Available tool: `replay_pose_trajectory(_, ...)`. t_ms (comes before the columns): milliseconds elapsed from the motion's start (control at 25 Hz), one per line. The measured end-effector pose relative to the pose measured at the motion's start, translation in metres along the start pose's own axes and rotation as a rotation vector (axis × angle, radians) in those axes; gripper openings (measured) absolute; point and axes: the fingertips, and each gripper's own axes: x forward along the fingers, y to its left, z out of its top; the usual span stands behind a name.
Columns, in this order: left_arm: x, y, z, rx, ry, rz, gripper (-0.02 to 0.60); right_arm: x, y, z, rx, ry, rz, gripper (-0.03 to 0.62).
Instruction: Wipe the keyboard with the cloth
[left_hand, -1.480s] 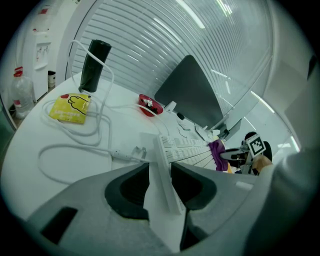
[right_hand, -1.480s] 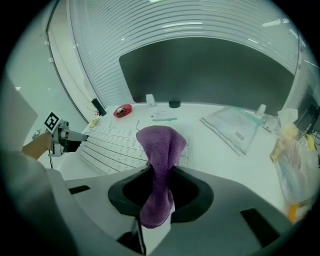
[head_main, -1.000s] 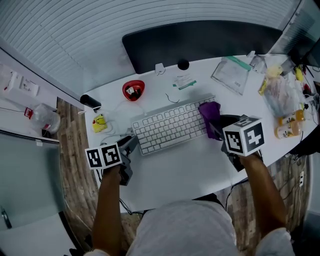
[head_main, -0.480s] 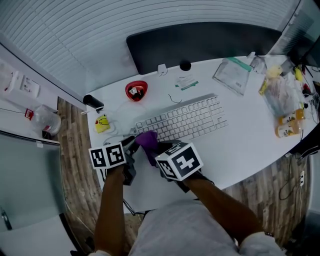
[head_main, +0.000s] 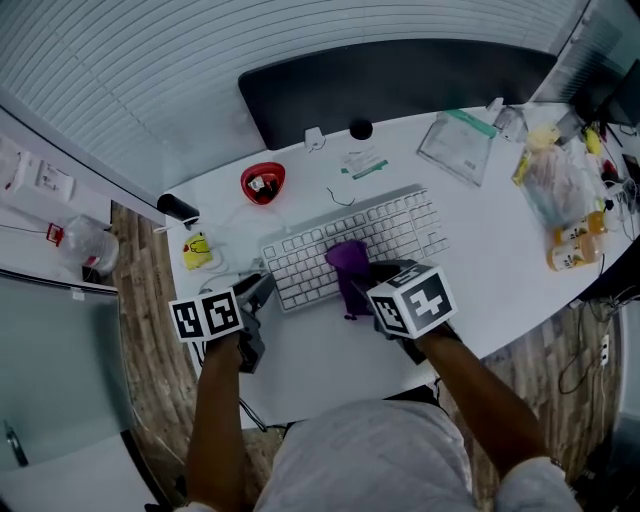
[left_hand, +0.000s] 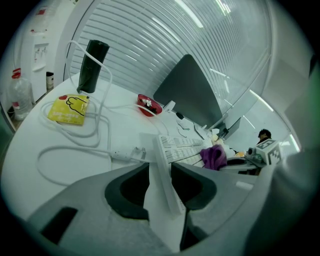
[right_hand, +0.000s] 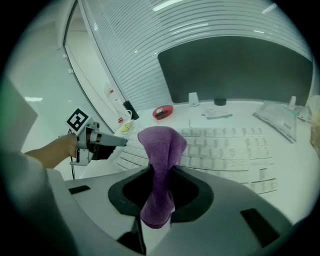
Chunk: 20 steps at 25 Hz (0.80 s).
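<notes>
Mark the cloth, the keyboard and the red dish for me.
cloth (head_main: 348, 262), head view, its bunched top.
keyboard (head_main: 405, 222), head view, keys right of the cloth.
red dish (head_main: 246, 182), head view, its left rim.

Cool, even light reaches you from bright ceiling strips (right_hand: 167, 5); fisheye corners go black, and your left hand-held gripper (left_hand: 160, 172) looks blurred.

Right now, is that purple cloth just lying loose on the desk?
No, the purple cloth is pinched between the jaws of the right hand-held gripper, with the keyboard just beyond it.
</notes>
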Motion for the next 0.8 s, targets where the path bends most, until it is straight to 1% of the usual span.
replay_pose_trajectory(280, 0.001, 0.001, -0.001, 0.002, 0.0, 0.017, 0.149, -0.047, -0.097, -0.015, 0.048, -0.005, -0.152, 0.084)
replay_pose_trajectory(440, 0.0, 0.0, 0.0, 0.0, -0.001, 0.03, 0.149, -0.071, -0.143, -0.024, 0.066, 0.0, -0.227, 0.084)
replay_pose_trajectory(640, 0.0, 0.0, 0.0, 0.001, -0.004, 0.049, 0.149, -0.092, -0.178, -0.032, 0.085, 0.0, -0.28, 0.084)
replay_pose_trajectory(800, 0.0, 0.0, 0.0, 0.017, -0.007, 0.068, 0.149, -0.104, -0.193, -0.037, 0.093, -0.005, -0.305, 0.084)
